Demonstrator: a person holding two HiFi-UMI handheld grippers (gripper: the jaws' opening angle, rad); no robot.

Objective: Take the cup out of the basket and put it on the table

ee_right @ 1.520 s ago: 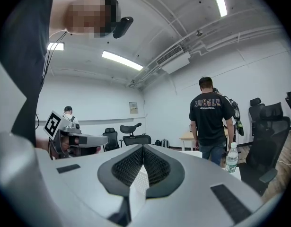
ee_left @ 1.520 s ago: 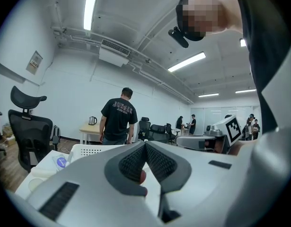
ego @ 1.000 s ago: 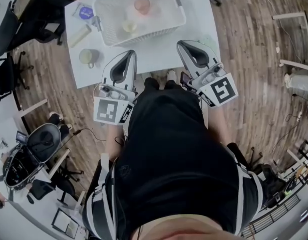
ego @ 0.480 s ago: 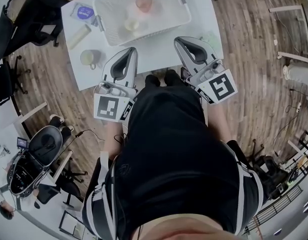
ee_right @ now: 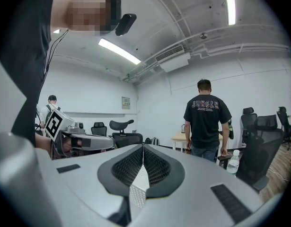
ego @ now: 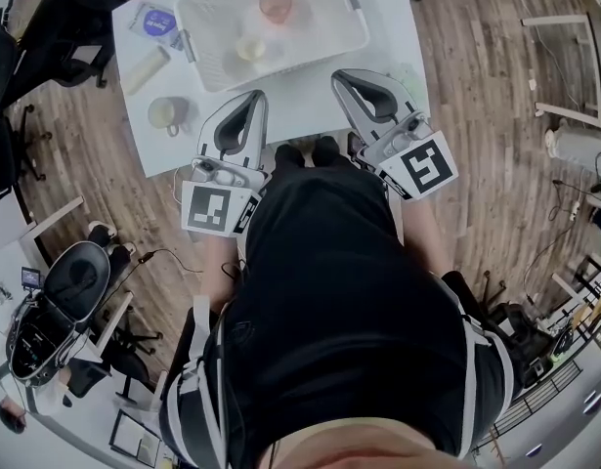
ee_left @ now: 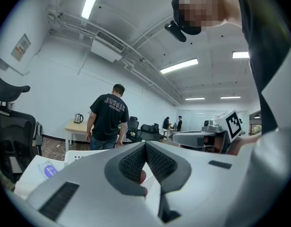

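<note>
In the head view a white basket [ego: 354, 29] stands on the white table [ego: 310, 96]. It holds a pink cup [ego: 275, 6] at the back and a pale yellow cup [ego: 249, 49] nearer me. My left gripper [ego: 251, 101] and right gripper [ego: 341, 76] hover side by side over the table's front edge, short of the basket, both shut and holding nothing. The left gripper view shows its jaws [ee_left: 145, 144] meeting at the tip, with the basket rim [ee_left: 83, 153] beyond. The right gripper view shows jaws [ee_right: 143, 146] pressed together.
Left of the basket on the table are a light mug [ego: 166, 113], a pale cylinder [ego: 144, 68] and a blue-lidded item [ego: 158, 22]. Office chairs [ego: 46, 27] crowd the table's left side. A person in a black T-shirt [ee_left: 107, 119] stands beyond the table.
Both grippers stay shut and near the table's front edge. The whole scene has drifted slightly up and left in the head view, the right gripper with it.
</note>
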